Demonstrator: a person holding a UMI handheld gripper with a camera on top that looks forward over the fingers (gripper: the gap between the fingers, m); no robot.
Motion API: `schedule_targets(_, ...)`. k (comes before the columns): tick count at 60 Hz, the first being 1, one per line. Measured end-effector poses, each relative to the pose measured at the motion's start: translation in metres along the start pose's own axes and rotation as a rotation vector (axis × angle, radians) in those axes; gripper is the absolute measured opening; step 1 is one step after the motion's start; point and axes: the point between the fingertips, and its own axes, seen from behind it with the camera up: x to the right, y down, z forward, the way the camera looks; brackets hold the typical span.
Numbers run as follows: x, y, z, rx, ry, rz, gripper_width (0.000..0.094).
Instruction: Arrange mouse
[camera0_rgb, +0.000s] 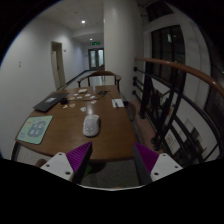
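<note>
Fingers (111, 160) level, spread, facing mouse (91, 125).

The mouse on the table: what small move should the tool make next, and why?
Probably ease the tool forward and down toward the mouse. Its fingers are open and hold nothing, and the mouse lies beyond them on the wooden table, not yet between the pads.
</note>
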Motion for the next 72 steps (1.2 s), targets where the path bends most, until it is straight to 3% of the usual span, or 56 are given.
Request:
schedule_targets(18,-0.096,-0.009,0.107,-0.033,-0.120,-0.025,0.0828)
schedule_targets(31,-0.091,-0.035,0.179,-0.043,-0.030,-0.003,0.0813)
schedule_targets(32,-0.091,-0.035,0.182,-0.049,-0.027,0.006,0.0792)
schedule_targets(37,-0.085,-0.036,0.191,-0.047,0.011,0.003,0.0512)
schedule_targets(52,-0.085,-0.038,0.179,-0.013,0.034,0.027,0.0335)
schedule_targets(58,-0.115,-0.088,0.143,0.094,0.033,0.030,0.0331)
schedule_targets(66,-0.219,-0.166,0.079,0.245,-0.025,0.052,0.0332)
schedule_targets(72,-0.314,-0.178,0.059,0.282,-0.105,0.064,0.0339)
